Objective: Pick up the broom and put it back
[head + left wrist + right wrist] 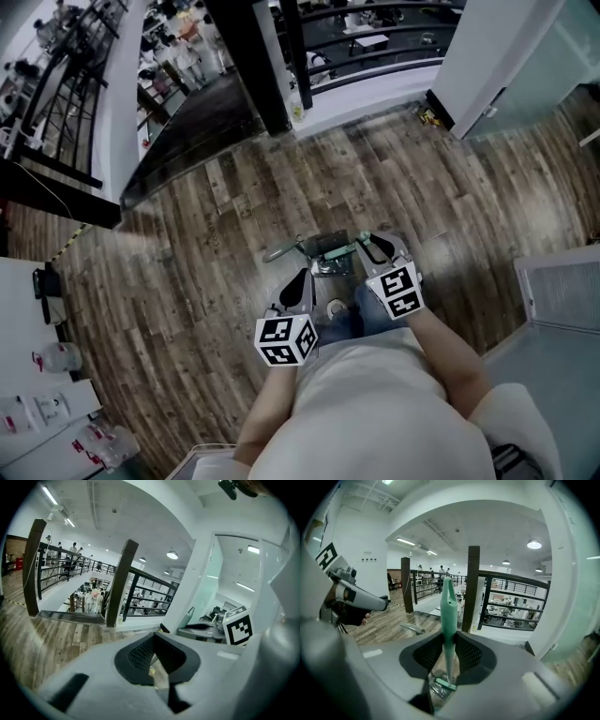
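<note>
The right gripper [450,654] is clamped on the broom [448,606], whose green handle stands upright between its jaws. The lower end is hard to read but looks lifted off the wooden floor [206,244]. The left gripper [157,656] is drawn together, empty. Carrying the broom back calls for a firm grip, an upright handle and unhurried steps.

Open wood floor [187,281] ahead; railing posts [248,66] and white wall [487,56] bound it
</note>
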`<state>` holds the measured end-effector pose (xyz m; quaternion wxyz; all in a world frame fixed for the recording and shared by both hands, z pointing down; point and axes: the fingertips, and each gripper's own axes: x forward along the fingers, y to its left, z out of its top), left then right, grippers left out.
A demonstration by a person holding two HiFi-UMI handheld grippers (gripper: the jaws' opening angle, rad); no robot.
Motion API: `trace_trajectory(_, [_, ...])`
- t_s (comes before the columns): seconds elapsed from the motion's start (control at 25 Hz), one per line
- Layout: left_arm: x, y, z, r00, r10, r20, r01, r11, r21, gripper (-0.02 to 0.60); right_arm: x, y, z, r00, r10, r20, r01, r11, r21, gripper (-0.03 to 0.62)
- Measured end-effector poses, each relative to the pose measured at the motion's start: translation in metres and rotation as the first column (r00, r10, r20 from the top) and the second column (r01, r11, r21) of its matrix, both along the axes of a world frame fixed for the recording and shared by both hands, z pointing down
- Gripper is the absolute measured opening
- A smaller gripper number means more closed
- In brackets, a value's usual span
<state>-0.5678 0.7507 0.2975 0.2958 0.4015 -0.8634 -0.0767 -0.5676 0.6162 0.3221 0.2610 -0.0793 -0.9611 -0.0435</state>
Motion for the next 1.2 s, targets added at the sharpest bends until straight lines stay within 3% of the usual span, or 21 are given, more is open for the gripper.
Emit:
trace_trajectory(0.48, [0.012,-0.036,-0.014,0.995,0.09,0.041,-0.09,0.996,0.0,0.006,0.032,-0.024,-0.02,0.997,0.066,0.032,-0.065,0.998,-0.026,0.094])
trace_trajectory(1.2, [0.05,-0.089,-0.03,0.996,0.063,0.062,-0.064,0.998,0.022,0.005,0.088,-0.061,-0.061,0.996,0.016,0.086,-0.012,0.999,-0.041,0.094])
